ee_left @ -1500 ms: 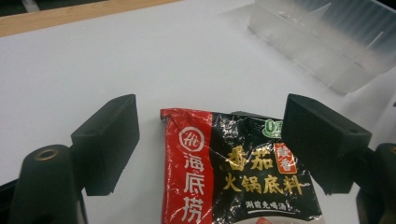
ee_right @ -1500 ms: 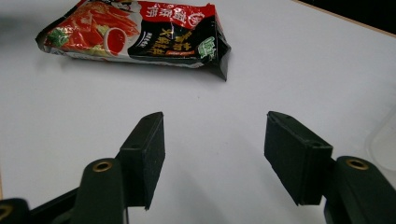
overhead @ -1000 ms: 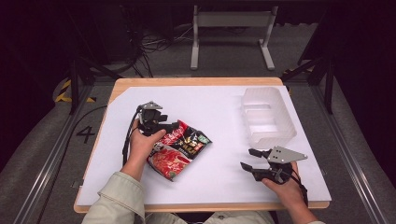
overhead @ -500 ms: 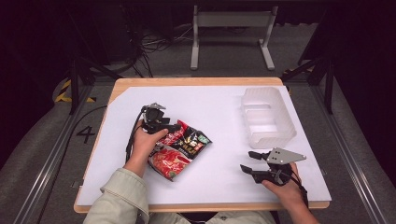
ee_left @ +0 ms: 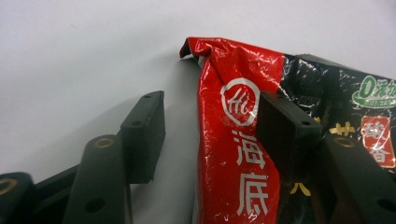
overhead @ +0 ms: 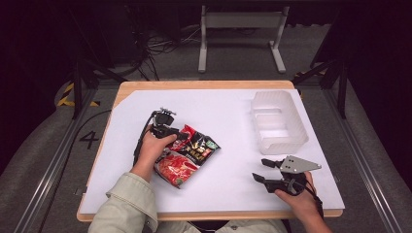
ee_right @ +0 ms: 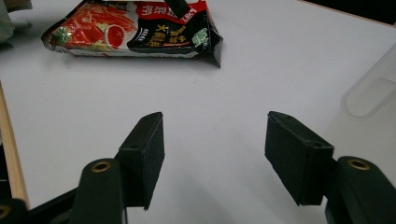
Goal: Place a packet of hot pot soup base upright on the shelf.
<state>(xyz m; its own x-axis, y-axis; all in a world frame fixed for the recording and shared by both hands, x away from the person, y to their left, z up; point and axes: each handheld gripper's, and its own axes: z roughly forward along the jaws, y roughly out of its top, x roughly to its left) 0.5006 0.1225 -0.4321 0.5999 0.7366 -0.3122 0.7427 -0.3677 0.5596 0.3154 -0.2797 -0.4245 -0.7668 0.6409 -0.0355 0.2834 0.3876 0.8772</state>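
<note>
The left gripper [ee_left: 205, 135] is taking hold of the packet [overhead: 187, 156], which lies left of centre on the tabletop [overhead: 228, 114]: its jaws have just been closing astride the red far corner, not yet pinching. Next they must close fully. Right gripper [ee_right: 212, 154] idles half-open, empty. Print reads "海底"

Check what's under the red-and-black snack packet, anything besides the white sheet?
The packet lies flat on the white sheet. The left gripper straddles its red edge, jaws just closing, not yet pressing. The sheet directly beneath it is covered, so anything there stays unseen.
</note>
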